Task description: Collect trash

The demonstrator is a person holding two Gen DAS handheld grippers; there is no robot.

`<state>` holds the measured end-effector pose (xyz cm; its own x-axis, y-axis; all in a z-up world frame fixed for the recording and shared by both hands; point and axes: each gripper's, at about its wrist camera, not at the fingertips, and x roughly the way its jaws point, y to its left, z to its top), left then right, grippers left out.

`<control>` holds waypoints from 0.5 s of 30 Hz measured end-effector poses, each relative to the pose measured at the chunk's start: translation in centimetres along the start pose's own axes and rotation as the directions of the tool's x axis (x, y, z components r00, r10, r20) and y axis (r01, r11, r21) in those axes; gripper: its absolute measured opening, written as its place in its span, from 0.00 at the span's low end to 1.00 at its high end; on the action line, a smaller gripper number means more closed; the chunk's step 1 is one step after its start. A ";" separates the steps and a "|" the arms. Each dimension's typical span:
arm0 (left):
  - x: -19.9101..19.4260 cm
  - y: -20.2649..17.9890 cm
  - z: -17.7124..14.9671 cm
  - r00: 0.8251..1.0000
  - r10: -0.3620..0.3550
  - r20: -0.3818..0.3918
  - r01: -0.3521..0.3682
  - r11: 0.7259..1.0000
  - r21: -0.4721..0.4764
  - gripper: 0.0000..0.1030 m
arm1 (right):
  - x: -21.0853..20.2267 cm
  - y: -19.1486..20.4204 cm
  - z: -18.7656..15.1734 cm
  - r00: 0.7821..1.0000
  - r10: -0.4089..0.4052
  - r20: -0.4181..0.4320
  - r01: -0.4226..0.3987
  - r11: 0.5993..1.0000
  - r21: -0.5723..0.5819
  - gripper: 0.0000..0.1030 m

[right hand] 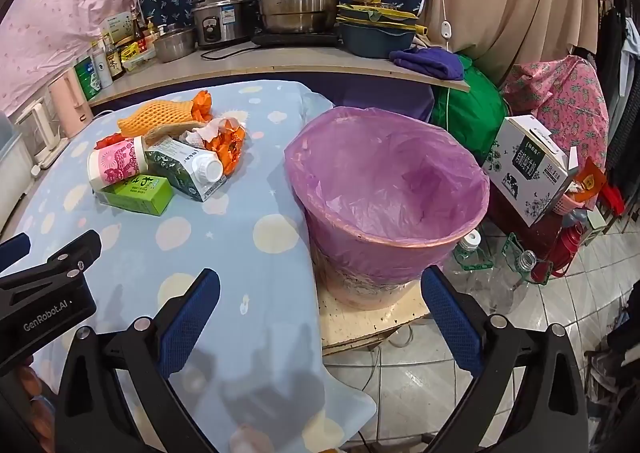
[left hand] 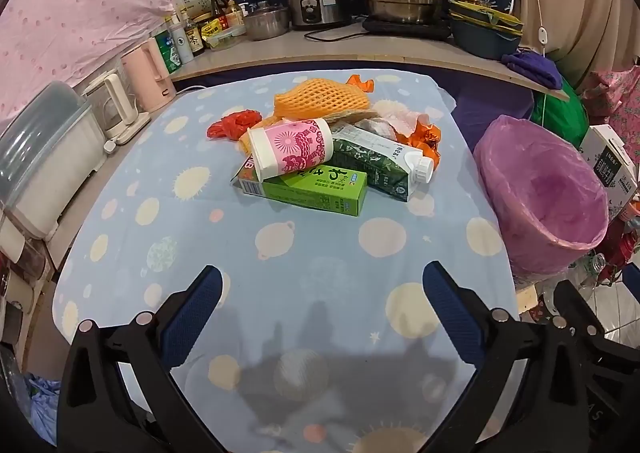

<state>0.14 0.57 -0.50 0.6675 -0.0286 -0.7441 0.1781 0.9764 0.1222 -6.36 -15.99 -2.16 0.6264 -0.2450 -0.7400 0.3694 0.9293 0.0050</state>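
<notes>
Trash heap sits mid-tabletop, items touching or overlapping.

- Pink-and-white cup: on its side, white lid end toward the left, resting on top of the green box.
- Green box: flat, front of the heap, one end flap open.
- Dark green carton: lying down, white screw cap pointing right, just beside the cup.
- Orange foam net: at the back of the heap.
- Red plastic scrap: left side.
- Crumpled orange wrapper and white tissue: right rear.

Bin with purple liner: upright, open, standing off the tabletop's right edge.
</notes>
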 end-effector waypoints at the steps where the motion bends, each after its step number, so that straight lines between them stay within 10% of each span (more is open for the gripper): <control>1: 0.0 0.0 0.0 1.000 0.000 0.000 0.000 1.000 -0.001 0.93 | 0.0 0.0 0.0 1.000 -0.001 0.001 0.001 1.000 0.000 0.94; 15: -0.1 -0.1 -0.3 1.000 0.003 -0.002 -0.003 1.000 0.007 0.93 | -0.1 0.0 -0.1 1.000 -0.002 0.002 0.002 1.000 -0.003 0.94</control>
<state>-0.12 0.51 -0.63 0.6668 -0.0255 -0.7448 0.1810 0.9750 0.1286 -6.47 -15.97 -2.17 0.6271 -0.2476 -0.7385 0.3688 0.9295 0.0016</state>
